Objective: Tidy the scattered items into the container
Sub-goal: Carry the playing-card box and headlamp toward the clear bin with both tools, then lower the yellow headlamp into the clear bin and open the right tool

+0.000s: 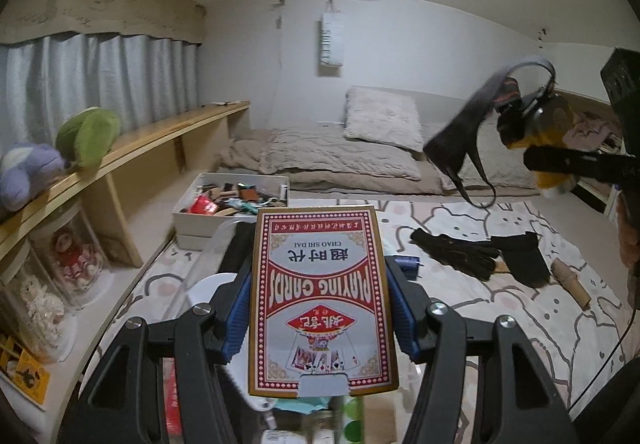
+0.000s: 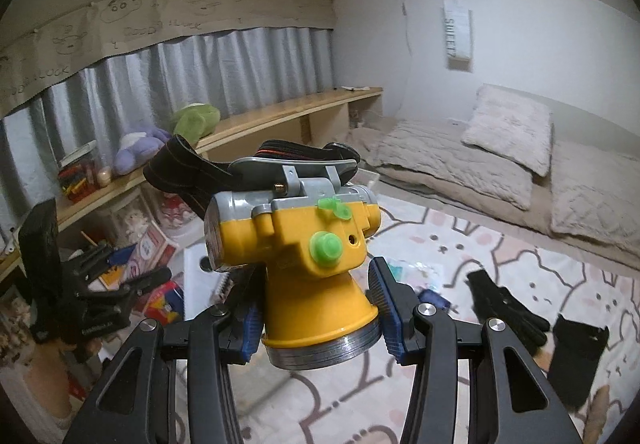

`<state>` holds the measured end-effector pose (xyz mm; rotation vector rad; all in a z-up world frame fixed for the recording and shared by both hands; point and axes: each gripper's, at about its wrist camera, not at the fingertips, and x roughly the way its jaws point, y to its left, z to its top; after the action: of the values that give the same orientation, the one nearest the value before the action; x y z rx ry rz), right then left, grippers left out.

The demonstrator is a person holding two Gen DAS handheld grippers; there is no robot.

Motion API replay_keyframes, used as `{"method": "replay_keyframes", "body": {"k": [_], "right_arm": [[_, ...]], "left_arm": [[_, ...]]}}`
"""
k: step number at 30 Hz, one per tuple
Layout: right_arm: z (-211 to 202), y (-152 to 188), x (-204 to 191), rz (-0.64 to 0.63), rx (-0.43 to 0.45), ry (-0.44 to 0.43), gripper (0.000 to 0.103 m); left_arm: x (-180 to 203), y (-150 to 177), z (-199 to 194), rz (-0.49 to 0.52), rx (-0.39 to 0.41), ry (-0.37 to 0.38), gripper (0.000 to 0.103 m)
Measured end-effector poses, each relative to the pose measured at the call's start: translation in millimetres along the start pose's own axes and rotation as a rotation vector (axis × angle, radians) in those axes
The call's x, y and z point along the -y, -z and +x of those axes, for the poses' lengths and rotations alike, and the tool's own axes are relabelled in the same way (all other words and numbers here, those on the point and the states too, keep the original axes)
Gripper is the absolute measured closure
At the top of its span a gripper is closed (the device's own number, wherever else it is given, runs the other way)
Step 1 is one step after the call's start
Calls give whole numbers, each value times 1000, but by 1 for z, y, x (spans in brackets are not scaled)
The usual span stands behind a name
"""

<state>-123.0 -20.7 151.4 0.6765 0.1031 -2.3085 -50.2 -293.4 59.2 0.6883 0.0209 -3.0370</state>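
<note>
The left gripper (image 1: 320, 308) jaws clamp a red-and-gold cardboard playing-card box (image 1: 322, 300); the right gripper (image 2: 316, 308) jaws pinch a yellow-and-grey plastic headlamp (image 2: 296, 244), whose dangling black strap (image 1: 460, 136) could snag the white container (image 1: 192, 212) rim.

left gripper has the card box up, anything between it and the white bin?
Nothing visible. The left gripper holds the playing cards box upright above the rug, and the white container sits beyond it, slightly to the left, its top open and already part full. The box itself hides the nearest stretch of the path.
</note>
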Motion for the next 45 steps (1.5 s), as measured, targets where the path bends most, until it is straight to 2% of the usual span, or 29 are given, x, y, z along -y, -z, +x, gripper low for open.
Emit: {"method": "replay_keyframes", "body": {"k": [11, 15, 23, 29, 33, 36, 37, 39, 40, 45], "right_arm": [[97, -11, -27, 5, -115, -39, 53], [141, -4, -31, 3, -185, -11, 54], [218, 18, -41, -119, -352, 108, 54], [273, 24, -58, -222, -465, 164, 54], [308, 30, -63, -264, -546, 186, 54], [318, 30, -58, -265, -588, 147, 52], [316, 29, -56, -261, -588, 136, 50], [304, 24, -55, -265, -552, 123, 21], [294, 21, -55, -271, -522, 107, 0], [237, 6, -47, -241, -425, 21, 0]], "left_arm": [[-36, 17, 1, -46, -30, -37, 43], [-43, 23, 8, -51, -48, -45, 43], [-59, 32, 22, -62, -76, -43, 43], [-70, 39, 29, -69, -102, -45, 43], [-75, 42, 33, -73, -116, -48, 43], [-78, 44, 35, -77, -125, -48, 43], [-78, 45, 35, -77, -128, -45, 43], [-77, 45, 36, -79, -134, -35, 43], [-77, 45, 37, -81, -135, -30, 43], [-71, 40, 45, -93, -160, 18, 43]]}}
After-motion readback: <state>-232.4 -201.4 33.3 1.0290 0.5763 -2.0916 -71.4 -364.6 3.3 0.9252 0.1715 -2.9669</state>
